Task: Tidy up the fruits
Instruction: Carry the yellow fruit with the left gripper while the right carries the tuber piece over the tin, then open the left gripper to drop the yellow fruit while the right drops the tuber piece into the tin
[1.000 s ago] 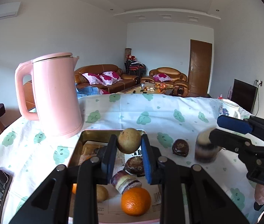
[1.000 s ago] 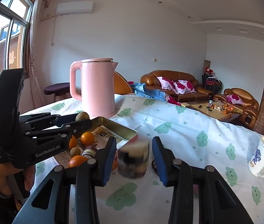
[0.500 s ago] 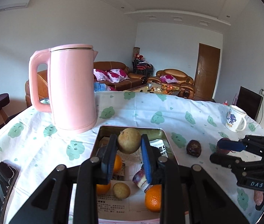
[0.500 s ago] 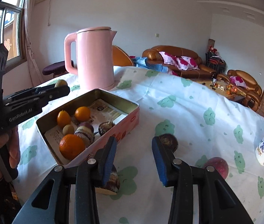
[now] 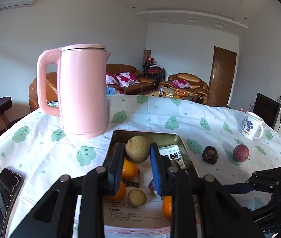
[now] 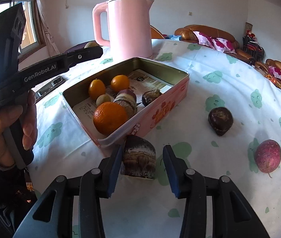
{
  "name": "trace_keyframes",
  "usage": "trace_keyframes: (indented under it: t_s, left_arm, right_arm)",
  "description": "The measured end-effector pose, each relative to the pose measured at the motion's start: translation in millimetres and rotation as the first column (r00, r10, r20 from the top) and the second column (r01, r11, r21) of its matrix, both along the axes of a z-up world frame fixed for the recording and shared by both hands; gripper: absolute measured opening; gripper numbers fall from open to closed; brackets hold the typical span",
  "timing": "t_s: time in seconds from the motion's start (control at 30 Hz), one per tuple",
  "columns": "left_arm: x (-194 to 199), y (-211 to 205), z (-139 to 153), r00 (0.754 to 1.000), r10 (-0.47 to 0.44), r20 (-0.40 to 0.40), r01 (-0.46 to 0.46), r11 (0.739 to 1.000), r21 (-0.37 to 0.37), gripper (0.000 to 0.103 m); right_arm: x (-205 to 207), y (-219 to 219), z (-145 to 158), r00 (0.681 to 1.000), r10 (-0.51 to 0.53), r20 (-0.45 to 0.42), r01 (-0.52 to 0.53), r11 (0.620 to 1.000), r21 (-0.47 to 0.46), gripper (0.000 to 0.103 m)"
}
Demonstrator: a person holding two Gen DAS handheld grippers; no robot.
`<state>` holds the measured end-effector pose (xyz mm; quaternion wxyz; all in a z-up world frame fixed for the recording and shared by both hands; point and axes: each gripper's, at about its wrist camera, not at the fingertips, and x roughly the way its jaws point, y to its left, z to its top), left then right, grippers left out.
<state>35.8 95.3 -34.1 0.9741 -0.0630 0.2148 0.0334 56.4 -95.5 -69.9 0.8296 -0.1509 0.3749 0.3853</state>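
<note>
My left gripper [image 5: 137, 150] is shut on a round tan fruit [image 5: 137, 149] and holds it above the pink metal tin [image 5: 146, 134]. The tin [image 6: 180, 83] holds oranges [image 6: 109, 118], a small pale fruit [image 6: 103, 99] and dark striped pieces [image 6: 125, 101]. My right gripper [image 6: 143, 164] is open, low over the table, with a brown striped chunk [image 6: 139, 159] standing between its fingers beside the tin's near corner. A dark round fruit [image 6: 220, 121] and a red-purple fruit [image 6: 268, 155] lie on the cloth to the right.
A tall pink kettle [image 5: 81, 91] stands behind the tin at the left. A white mug [image 5: 252, 126] stands at the far right. A phone [image 5: 3, 196] lies at the left table edge. The table has a white cloth with green prints.
My right gripper has come down to the table with the brown chunk, which now stands on the cloth between open fingers. My left gripper keeps the tan fruit and has shifted over the tin.
</note>
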Motion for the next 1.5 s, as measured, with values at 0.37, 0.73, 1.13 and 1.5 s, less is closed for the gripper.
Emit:
trace_keyframes:
  t_s: [0.37,0.73,1.13,1.5]
  left_arm:
    - [0,12,-2,1.0,0.025,-0.017,-0.025,1.0,0.0,0.027]
    - [7,10,-11,0.997,0.011,-0.071,-0.01,1.0,0.017,0.027]
    - [9,11,-23,0.993,-0.006,-0.116,0.008,1.0,0.023,0.027]
    - [6,3,-22,0.993,0.006,-0.119,0.001,0.998,0.06,0.057]
  right_arm:
    - [-3,-2,12,0.994,-0.055,0.094,0.056,0.998,-0.006,0.04]
    - [8,30,53,0.982,-0.034,0.184,0.018,0.996,0.088,0.04]
    - [31,61,34,0.987,-0.042,0.155,0.032,0.997,0.068,0.041]
    - [36,60,21,0.994,-0.037,0.107,0.03,0.997,0.066,0.044]
